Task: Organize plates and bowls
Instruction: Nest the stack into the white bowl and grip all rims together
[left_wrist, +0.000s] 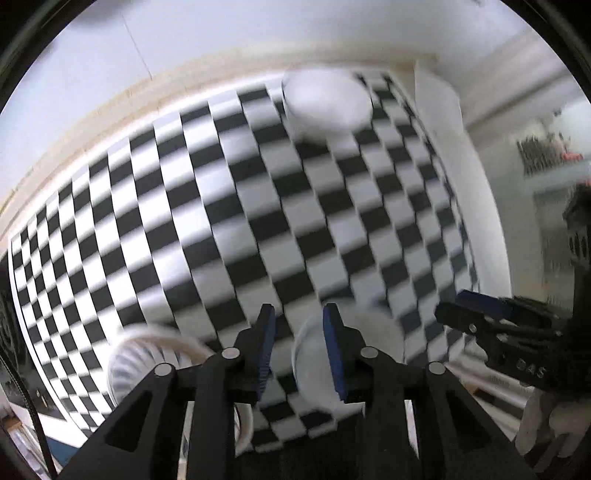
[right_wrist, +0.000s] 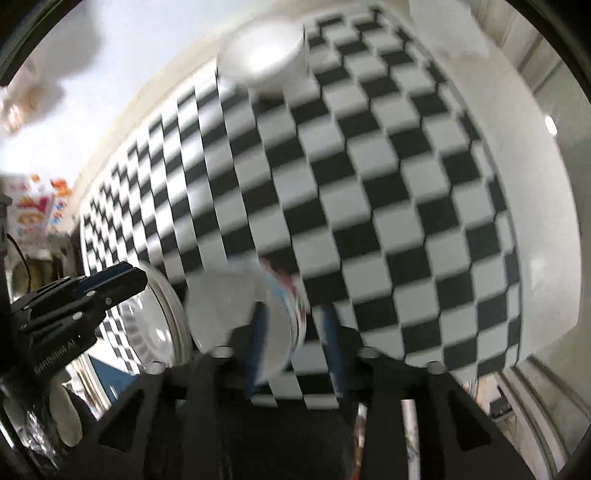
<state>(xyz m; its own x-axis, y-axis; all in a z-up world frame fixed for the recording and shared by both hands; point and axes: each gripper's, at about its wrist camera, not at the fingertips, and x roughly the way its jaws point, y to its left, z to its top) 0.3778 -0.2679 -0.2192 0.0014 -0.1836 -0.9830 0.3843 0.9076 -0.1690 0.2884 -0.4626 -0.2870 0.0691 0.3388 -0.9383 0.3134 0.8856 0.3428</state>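
Left gripper (left_wrist: 299, 343) hangs open above the checkered bench (left_wrist: 229, 206), holding nothing; right gripper (right_wrist: 295, 339), also parted, straddles a tilted bowl's (right_wrist: 236, 310) rim. Another white bowl (left_wrist: 327, 101) sits far back.

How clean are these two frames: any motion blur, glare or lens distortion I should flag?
Left wrist view: checkered cloth smeared by motion blur, far white bowl soft, lines bowed by the fisheye. Right wrist view: heavier blur on the near bowl and the right gripper; glare spot inside the far bowl.

Checkered tablecloth (left_wrist: 229, 206), pale wall (left_wrist: 110, 55) behind, cream table edge (right_wrist: 535, 192)
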